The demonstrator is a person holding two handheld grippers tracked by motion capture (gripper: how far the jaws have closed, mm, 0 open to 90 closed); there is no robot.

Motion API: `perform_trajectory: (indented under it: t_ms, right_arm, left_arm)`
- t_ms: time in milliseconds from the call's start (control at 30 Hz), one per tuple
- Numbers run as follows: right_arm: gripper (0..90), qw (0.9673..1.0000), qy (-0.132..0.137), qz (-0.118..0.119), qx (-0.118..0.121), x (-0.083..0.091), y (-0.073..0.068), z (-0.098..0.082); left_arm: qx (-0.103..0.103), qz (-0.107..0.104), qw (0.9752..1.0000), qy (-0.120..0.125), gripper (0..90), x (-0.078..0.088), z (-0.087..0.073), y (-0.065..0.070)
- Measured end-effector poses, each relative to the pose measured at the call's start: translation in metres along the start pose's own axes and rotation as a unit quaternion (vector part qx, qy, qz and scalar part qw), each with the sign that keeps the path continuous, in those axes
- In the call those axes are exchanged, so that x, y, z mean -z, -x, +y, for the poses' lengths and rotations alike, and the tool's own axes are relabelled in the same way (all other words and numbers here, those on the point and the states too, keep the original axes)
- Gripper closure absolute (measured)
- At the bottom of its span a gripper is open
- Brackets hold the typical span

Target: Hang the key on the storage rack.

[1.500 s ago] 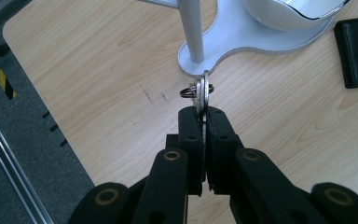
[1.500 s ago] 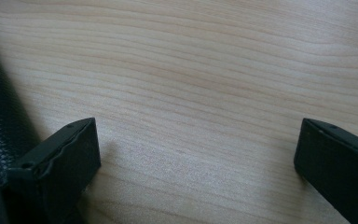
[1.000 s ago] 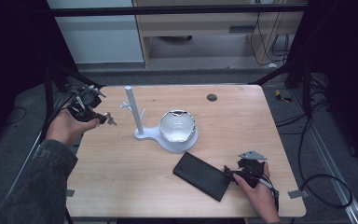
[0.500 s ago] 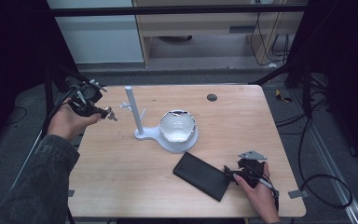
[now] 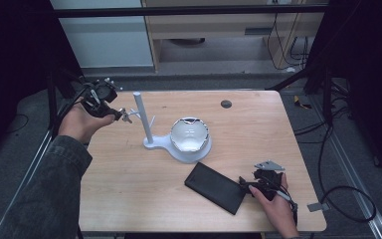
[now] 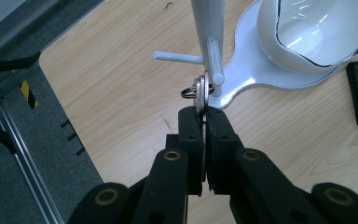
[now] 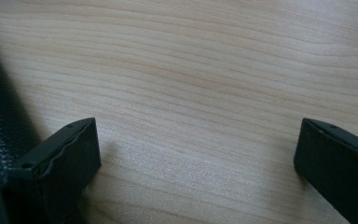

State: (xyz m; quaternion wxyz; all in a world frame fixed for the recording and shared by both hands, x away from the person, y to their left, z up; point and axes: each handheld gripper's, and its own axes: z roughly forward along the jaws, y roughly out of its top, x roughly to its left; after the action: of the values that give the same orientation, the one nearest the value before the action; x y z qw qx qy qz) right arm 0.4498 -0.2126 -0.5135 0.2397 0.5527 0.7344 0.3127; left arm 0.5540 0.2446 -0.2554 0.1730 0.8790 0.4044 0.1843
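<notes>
My left gripper (image 6: 203, 119) is shut on a set of metal keys (image 6: 201, 91) on a ring, held in the air just beside a peg (image 6: 215, 60) of the white stand (image 5: 142, 117). In the high view the left gripper (image 5: 121, 116) is at the table's left side, its keys (image 5: 126, 116) close to the stand's post. The stand's base carries a white bowl (image 5: 190, 134). My right gripper (image 5: 244, 186) rests near the front right, jaws wide open over bare wood (image 7: 196, 135), next to a black wallet (image 5: 215, 187).
A wooden table (image 5: 129, 199) holds everything. A small dark round disc (image 5: 226, 104) lies near the far edge. A metal rail (image 6: 23, 154) and grey floor run along the table's left side. Cables lie on the floor at the right.
My left hand has carried the keys a little to the right and up, closer to the stand's peg. The right hand and wallet have stayed put.
</notes>
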Motion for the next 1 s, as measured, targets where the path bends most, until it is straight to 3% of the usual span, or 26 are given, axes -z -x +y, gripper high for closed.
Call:
perform_trajectory:
  t_ms: [467,1000]
  right_arm:
    - [0.7,1.0,0.0,0.0,0.0,0.0,0.0,0.0]
    - [0.7,1.0,0.0,0.0,0.0,0.0,0.0,0.0]
  left_arm:
    - [0.001,-0.009,1.0,0.001,86.1,-0.0031,0.0032,0.0013]
    - [-0.003,-0.003,1.0,0.003,86.1,-0.0087,0.0099,0.0022]
